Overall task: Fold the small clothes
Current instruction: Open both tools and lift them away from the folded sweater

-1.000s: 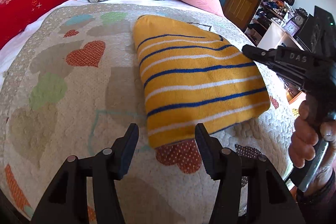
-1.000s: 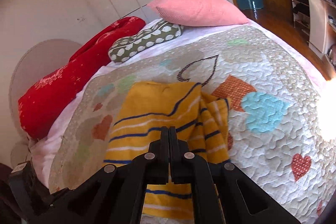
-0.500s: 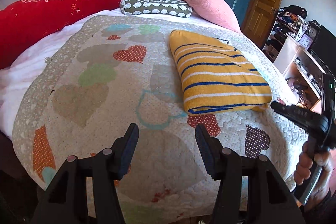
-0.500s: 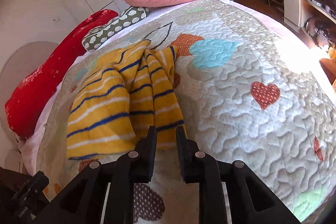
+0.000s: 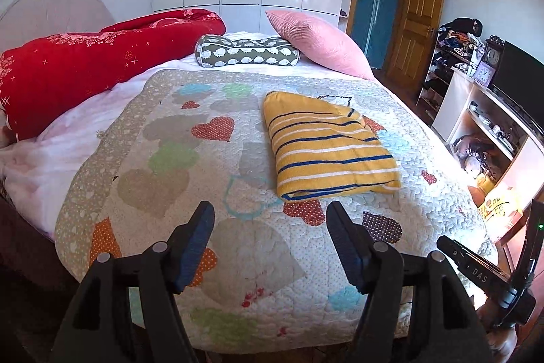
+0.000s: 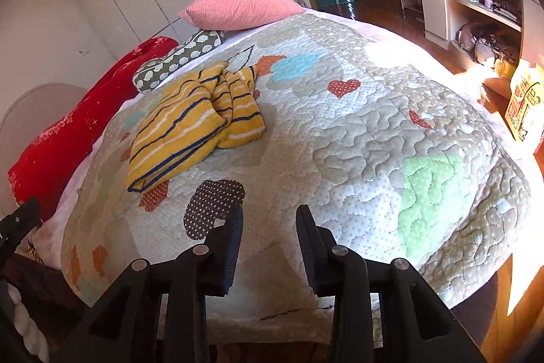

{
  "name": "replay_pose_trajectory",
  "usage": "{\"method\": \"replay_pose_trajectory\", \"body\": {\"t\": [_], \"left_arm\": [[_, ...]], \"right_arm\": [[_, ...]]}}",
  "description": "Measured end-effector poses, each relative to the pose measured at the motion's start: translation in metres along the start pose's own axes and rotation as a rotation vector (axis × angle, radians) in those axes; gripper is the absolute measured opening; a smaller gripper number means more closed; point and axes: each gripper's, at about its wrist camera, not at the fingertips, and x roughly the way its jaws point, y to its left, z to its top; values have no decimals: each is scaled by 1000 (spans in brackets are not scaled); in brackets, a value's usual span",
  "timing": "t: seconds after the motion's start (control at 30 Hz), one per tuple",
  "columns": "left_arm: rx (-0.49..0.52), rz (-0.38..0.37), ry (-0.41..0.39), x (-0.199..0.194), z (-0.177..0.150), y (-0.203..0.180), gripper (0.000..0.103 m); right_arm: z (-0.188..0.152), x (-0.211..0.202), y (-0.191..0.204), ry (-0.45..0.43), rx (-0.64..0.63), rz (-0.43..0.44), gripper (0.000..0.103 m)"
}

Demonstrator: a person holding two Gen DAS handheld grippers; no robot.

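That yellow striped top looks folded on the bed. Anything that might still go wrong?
Possibly. The striped top has a sleeve bunched loosely along one side, so the fold may spring open. Both tongs, left and right, are open and off it, so nothing holds it on the soft quilt.

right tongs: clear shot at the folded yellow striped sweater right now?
Probably yes. The right tongs are open and empty, hanging over the near edge of the heart-patterned quilt. The folded yellow knit sweater with blue and white stripes lies ahead to their left, with only bare quilt between.
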Motion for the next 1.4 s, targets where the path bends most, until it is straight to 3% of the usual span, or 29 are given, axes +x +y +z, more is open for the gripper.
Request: {"method": "replay_pose_trajectory", "body": {"t": [0.13,0.33,0.7,0.83,1.0,1.2,1.33,1.4], "left_arm": [[-8,-41,22,-4,-1,-5,67],[-2,-54,20,-8,-3,-7,68],[-64,-22,43,-11,-3,15,68],[-69,-11,38,-16,0,22,68],[-51,25,24,-18,-4,23,72],[-17,53,67,-6,-7,25,72],[30,123,37,-4,-8,26,75],[35,141,64,7,-9,27,76]], "right_arm": [[-6,-6,13,6,-28,8,43],[-29,6,32,94,-65,28,44],[-54,26,65,196,-147,3,44],[-60,25,63,214,-103,-7,44],[-54,26,60,208,-71,-13,44],[-52,40,66,209,-96,-12,44],[-46,45,70,158,-125,-43,44],[-42,44,73,126,-154,-58,44]]}}
